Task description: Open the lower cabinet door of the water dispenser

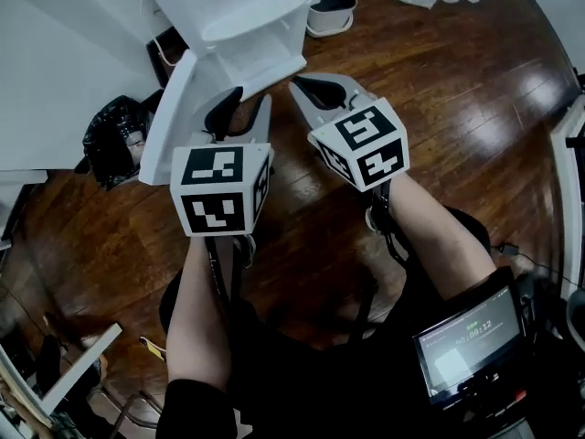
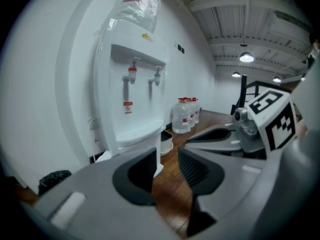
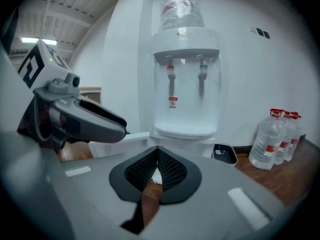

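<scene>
The white water dispenser (image 1: 247,26) stands against the wall, with a bottle on top (image 3: 182,9) and two taps (image 2: 132,76). Its lower cabinet door (image 1: 169,117) stands swung out to the left. My left gripper (image 1: 249,103) hovers just in front of the cabinet beside the door; its jaws (image 2: 167,156) are apart, with only floor between them. My right gripper (image 1: 302,85) is to its right, in front of the dispenser's base. Its pads (image 3: 158,151) meet at the tips and hold nothing. Each gripper shows in the other's view: the right gripper (image 2: 220,136) and the left gripper (image 3: 85,119).
A black bin bag (image 1: 114,135) lies on the wooden floor left of the door. A small white bin (image 1: 331,7) sits right of the dispenser, and several water bottles (image 3: 275,139) stand by the wall beyond it. A device with a lit screen (image 1: 468,341) hangs at the person's waist.
</scene>
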Demonstrator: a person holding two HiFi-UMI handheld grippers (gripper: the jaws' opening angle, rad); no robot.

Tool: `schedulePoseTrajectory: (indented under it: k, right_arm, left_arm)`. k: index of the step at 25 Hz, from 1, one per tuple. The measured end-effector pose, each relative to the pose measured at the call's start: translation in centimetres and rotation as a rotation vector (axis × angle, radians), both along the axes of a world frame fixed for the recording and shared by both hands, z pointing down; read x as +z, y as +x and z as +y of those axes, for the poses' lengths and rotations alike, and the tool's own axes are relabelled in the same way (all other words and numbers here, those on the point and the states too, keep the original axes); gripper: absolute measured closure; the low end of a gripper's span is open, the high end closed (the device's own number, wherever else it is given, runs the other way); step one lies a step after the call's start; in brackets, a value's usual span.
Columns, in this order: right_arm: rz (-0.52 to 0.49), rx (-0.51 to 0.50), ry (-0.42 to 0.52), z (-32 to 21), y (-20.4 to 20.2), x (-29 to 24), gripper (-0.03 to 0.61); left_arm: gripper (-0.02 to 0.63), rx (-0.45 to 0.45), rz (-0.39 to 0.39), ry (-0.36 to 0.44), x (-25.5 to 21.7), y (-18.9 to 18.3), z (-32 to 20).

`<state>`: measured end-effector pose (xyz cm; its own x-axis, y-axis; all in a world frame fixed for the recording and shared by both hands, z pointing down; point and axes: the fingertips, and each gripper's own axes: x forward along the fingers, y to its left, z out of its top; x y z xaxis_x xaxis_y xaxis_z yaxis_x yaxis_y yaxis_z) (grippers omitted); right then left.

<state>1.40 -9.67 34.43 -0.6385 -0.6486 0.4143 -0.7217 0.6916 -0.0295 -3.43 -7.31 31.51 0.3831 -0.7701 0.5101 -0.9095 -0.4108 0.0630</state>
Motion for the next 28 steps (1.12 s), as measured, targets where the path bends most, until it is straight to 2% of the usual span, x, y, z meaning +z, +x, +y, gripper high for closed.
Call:
schedulePoseTrajectory:
  k: [6, 12, 18, 23, 28]
  right_arm:
    - [-0.156, 0.095, -0.010, -1.4, 2.2, -2.6, 0.575]
    - [-0.234, 0.101, -0.042, -0.5, 4.0, -4.3, 0.575]
    - [-0.285, 0.086, -0.011, -0.2, 4.6, -5.7, 0.575]
    - [-0.316, 0.074, 0.034, 0.3, 4.9, -7.0, 0.575]
    - [-0.332, 0.061, 0.073, 0.4, 4.5, -8.0, 0.575]
  left_arm:
    - [0.457, 0.042, -0.009, 0.018, 0.4, 2.3, -0.3]
    - [0.457, 0.048, 0.004, 0.020, 0.5, 3.3, -0.1]
    - [0.460, 0.050, 0.058, 0.043, 0.1, 5.4, 0.1]
    - [0.488, 0.031, 0.175, 0.117, -1.1, 6.8, -0.3]
    - [0.492, 0.017, 0.181, 0.215, -2.1, 6.0, -0.8]
